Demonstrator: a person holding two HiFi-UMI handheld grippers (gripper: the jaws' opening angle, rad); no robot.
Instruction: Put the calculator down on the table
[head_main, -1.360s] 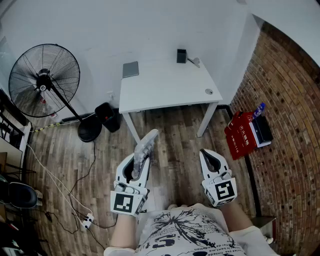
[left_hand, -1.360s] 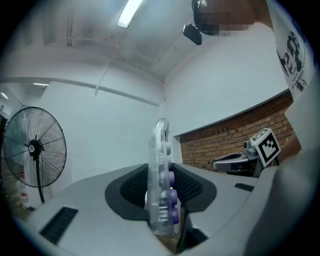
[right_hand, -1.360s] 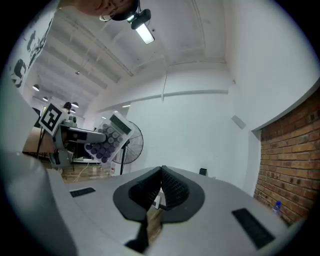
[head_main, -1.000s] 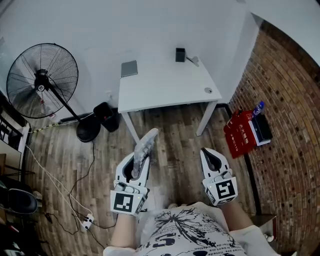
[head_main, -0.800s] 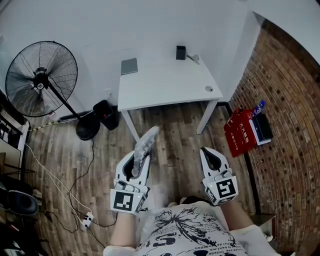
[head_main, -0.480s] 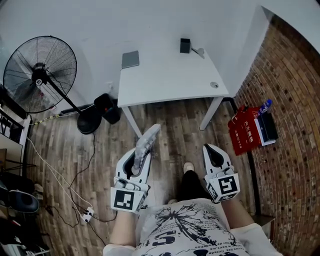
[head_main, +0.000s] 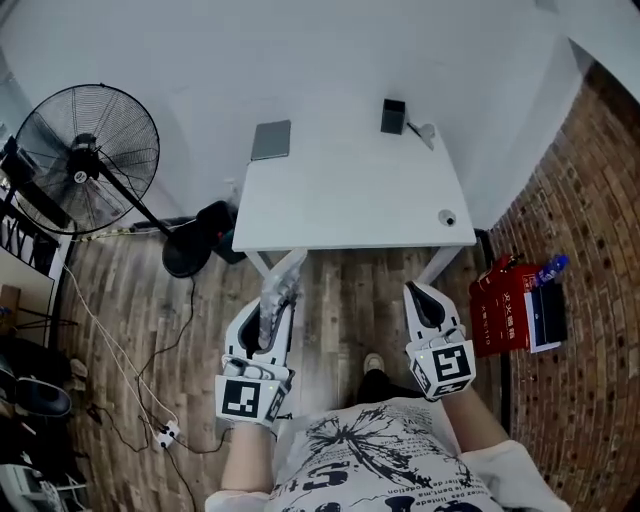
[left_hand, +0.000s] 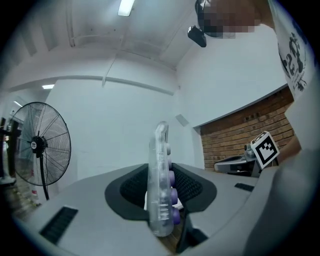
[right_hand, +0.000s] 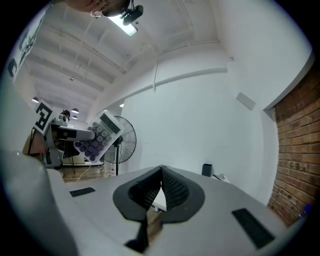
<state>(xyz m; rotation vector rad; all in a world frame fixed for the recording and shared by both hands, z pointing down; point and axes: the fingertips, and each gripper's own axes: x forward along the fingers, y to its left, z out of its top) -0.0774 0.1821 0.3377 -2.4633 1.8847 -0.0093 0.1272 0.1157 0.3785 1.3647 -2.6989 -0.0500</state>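
No text can be read. Pale print on the red boxes (head_main: 503, 318) is too small, the scrawl on the shirt (head_main: 370, 462) illegible, the calculator (right_hand: 92, 139) keys too tiny.

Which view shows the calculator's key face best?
Right gripper view: the calculator faces the camera, display and purple keys visible, though small. Left gripper view shows it edge-on, clamped in the left hand-held gripper. Head view shows mostly its edge from above, near the front edge of the white table.
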